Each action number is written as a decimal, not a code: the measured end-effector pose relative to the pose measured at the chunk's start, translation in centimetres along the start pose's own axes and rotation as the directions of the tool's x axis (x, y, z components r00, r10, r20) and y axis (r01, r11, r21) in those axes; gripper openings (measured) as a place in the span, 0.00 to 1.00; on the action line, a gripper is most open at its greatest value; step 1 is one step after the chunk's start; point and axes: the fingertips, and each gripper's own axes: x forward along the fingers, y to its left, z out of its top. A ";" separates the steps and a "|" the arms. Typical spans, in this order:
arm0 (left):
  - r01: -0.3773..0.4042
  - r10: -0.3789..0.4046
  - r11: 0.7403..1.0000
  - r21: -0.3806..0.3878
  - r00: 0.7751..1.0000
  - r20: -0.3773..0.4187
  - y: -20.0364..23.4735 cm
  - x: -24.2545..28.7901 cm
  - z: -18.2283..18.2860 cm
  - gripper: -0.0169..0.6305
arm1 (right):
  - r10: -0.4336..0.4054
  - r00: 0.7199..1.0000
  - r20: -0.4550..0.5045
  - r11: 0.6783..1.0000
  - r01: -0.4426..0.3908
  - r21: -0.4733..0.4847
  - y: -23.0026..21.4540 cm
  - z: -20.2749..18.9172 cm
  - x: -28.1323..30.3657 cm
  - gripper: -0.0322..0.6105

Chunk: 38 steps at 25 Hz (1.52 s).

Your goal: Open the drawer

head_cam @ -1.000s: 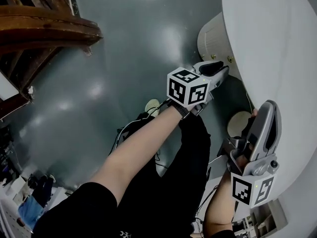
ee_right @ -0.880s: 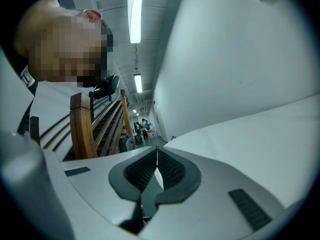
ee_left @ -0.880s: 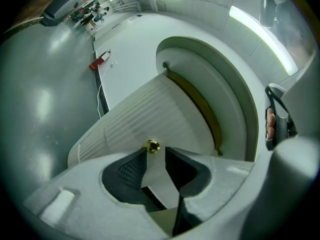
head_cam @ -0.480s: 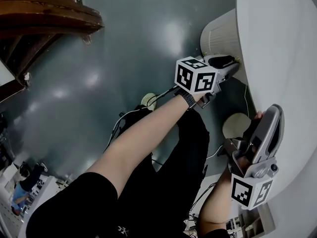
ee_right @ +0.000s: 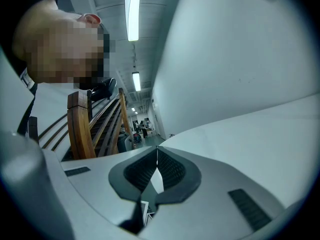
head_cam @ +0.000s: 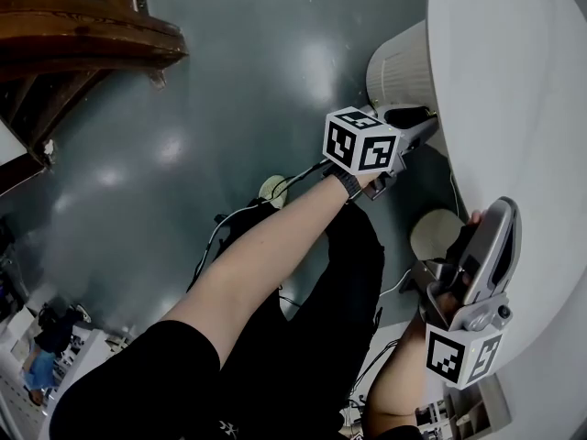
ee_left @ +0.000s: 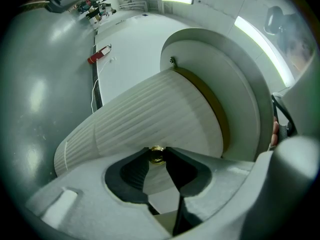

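A white ribbed, curved drawer (head_cam: 399, 62) (ee_left: 150, 119) juts out from under the round white table (head_cam: 514, 90). Its small brass knob (ee_left: 157, 154) sits right between the tips of my left gripper (ee_left: 157, 154) (head_cam: 427, 125). The jaws are closing and the tips touch the knob's two sides. My right gripper (head_cam: 500, 211) (ee_right: 157, 151) hangs at the table's near edge, pointing along the tabletop. It is shut, with nothing between its pads.
A dark wooden stair rail (head_cam: 83, 35) stands at the far left on the grey floor (head_cam: 229, 108). Cables (head_cam: 229, 232) trail by the person's legs. A round white object (head_cam: 436, 232) sits under the table's edge. Something red (ee_left: 99, 54) lies farther off on the floor.
My left gripper has moved up to the drawer's front, and its tips now flank the brass knob that showed beside them before. The right gripper has stayed where it was.
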 end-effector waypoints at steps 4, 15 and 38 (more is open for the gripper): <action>0.016 -0.017 1.000 -0.014 1.000 -0.018 0.5 0.0 -0.4 0.20 | 0.000 1.000 -0.008 1.000 0.000 0.005 -0.1 -0.5 0.3 0.07; 0.014 -0.015 1.000 -0.011 0.998 -0.058 1.3 -4.0 -0.7 0.20 | -0.008 0.999 -0.035 0.999 0.010 0.042 1.8 -1.1 0.6 0.07; -0.025 0.022 0.999 -0.039 0.997 -0.079 2.6 -14.7 -2.7 0.20 | 0.007 0.996 -0.093 0.999 -0.002 0.051 8.7 -4.3 -1.1 0.07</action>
